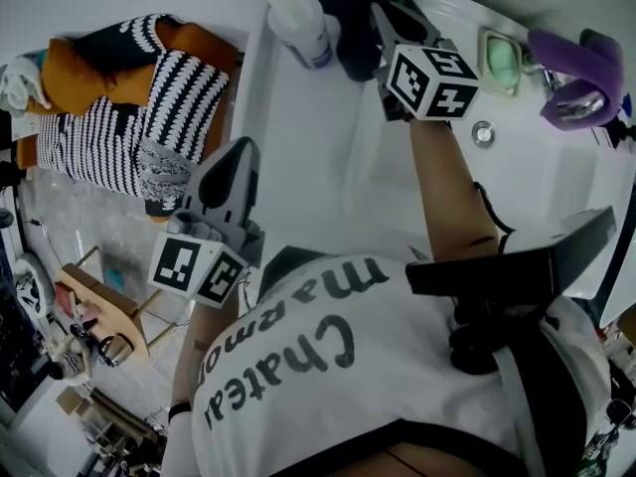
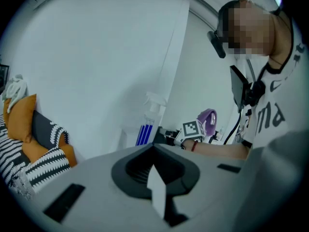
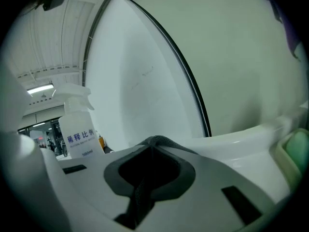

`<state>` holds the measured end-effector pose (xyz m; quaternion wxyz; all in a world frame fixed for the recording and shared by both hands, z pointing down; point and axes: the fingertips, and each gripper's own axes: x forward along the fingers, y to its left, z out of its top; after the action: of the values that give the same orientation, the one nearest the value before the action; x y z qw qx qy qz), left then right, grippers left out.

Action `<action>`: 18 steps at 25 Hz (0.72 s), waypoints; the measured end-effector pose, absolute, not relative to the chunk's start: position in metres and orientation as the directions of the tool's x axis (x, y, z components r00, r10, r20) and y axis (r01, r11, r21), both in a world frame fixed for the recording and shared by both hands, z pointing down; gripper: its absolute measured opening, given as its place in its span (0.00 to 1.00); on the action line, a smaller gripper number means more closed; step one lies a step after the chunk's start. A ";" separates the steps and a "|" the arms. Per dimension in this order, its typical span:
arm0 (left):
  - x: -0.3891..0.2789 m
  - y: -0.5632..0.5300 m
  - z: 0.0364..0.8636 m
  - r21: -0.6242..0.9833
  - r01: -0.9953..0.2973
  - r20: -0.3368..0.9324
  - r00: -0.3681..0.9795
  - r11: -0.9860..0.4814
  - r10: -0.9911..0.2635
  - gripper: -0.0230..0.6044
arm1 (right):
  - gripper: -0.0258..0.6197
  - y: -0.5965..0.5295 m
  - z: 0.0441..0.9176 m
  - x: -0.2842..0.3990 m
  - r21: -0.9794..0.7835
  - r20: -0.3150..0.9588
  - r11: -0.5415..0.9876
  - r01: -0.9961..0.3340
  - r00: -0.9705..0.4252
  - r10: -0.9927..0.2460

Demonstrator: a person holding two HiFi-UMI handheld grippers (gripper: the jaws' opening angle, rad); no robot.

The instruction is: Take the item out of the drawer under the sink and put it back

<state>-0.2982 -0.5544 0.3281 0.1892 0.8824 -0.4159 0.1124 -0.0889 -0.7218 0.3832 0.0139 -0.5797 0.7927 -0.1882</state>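
My right gripper (image 1: 382,20) reaches over the white sink basin (image 1: 318,167) toward its far rim. It is shut on a dark grey cloth (image 1: 350,36). In the right gripper view that cloth (image 3: 161,140) bulges over the jaw tips and runs down between the jaws. My left gripper (image 1: 237,153) hangs to the left of the basin, off its edge, with its jaws together and nothing between them (image 2: 153,147). The drawer under the sink is in no view.
A white spray bottle (image 1: 298,16) stands at the basin's far rim, just left of the cloth. A green soap dish (image 1: 502,60) and a purple appliance (image 1: 578,73) sit at the right. Striped and orange cushions (image 1: 129,97) lie left of the sink.
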 end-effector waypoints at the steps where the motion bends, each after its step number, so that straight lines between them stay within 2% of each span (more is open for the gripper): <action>1: -0.297 -0.555 0.329 0.242 -0.775 0.356 0.631 -0.584 -0.690 0.05 | 0.09 -0.722 0.387 -0.087 -0.318 0.211 0.247 -0.915 -0.323 -0.923; 10: -0.293 -0.557 0.342 0.263 -0.774 0.381 0.632 -0.576 -0.675 0.05 | 0.09 -0.724 0.407 -0.079 -0.318 0.265 0.207 -0.925 -0.296 -0.918; 18: -0.296 -0.559 0.344 0.267 -0.782 0.383 0.623 -0.564 -0.682 0.05 | 0.09 -0.725 0.431 -0.092 -0.120 0.394 0.228 -0.966 -0.257 -0.883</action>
<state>-0.2963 -0.5586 0.3437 0.2091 0.8761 -0.4177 0.1190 -0.0917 -0.7248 0.4312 -0.1220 -0.5971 0.7740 -0.1715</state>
